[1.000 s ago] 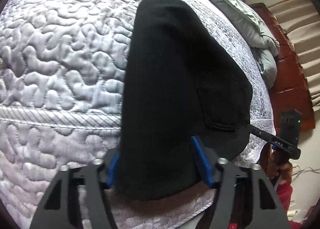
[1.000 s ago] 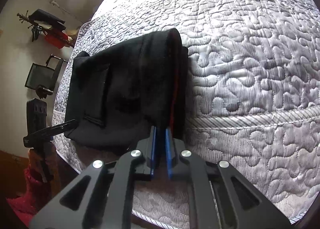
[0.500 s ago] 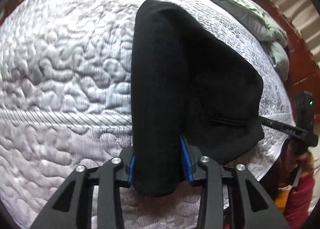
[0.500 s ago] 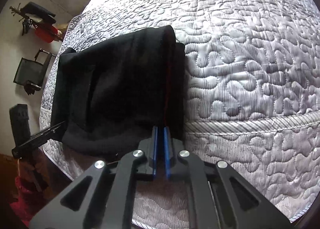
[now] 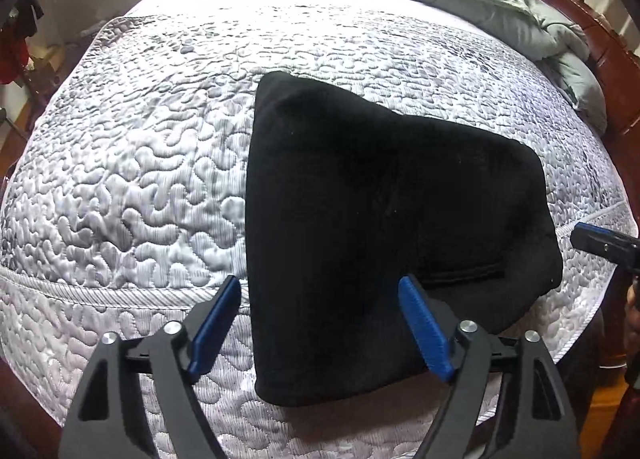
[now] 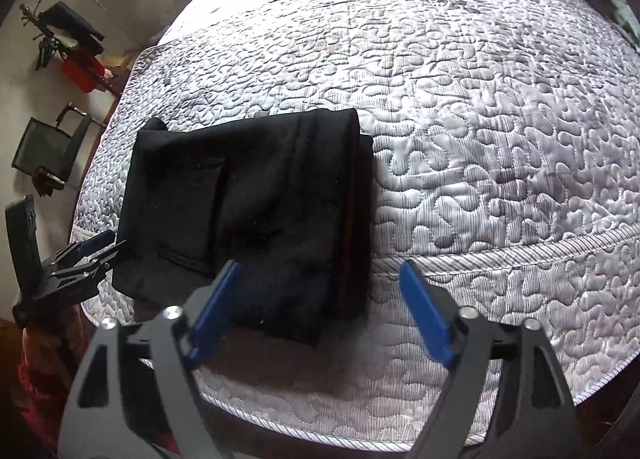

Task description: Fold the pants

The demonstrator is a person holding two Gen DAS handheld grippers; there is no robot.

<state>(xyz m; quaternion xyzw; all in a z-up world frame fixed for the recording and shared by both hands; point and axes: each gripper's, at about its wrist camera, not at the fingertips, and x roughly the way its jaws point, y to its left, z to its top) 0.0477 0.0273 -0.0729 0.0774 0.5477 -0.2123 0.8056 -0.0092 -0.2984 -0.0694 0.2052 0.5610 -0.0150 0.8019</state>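
The folded black pants point(image 5: 384, 227) lie on the quilted grey mattress point(image 5: 132, 187) of the bed, near its front edge, a compact bundle with a pocket seam showing at about 4 o'clock in the left wrist view.

The left gripper point(image 5: 320, 323) points steeply down over the near end of the bundle. Its jaws are opening and already stand wide: the blue pad at 7 o'clock is just clear of the cloth's left edge, and the other blue pad lies over the black fabric without pressing on it. The pants sit between the fingers, but nothing is clamped.

In the right wrist view the pants point(image 6: 256, 215) occupy the left half of the frame, from 9 o'clock toward the centre, their right folded edge stacked in layers. The right gripper point(image 6: 316, 307) is also opening, fingers spread wide; the near right corner of the bundle lies between them, untouched by either pad.

The left gripper point(image 6: 86, 255) shows at 8 o'clock there, at the bundle's far corner. A crumpled grey-green duvet point(image 5: 480, 7) lies at 1 o'clock against the wooden headboard point(image 5: 600, 47). A black chair point(image 6: 48, 147) stands at 9 o'clock.
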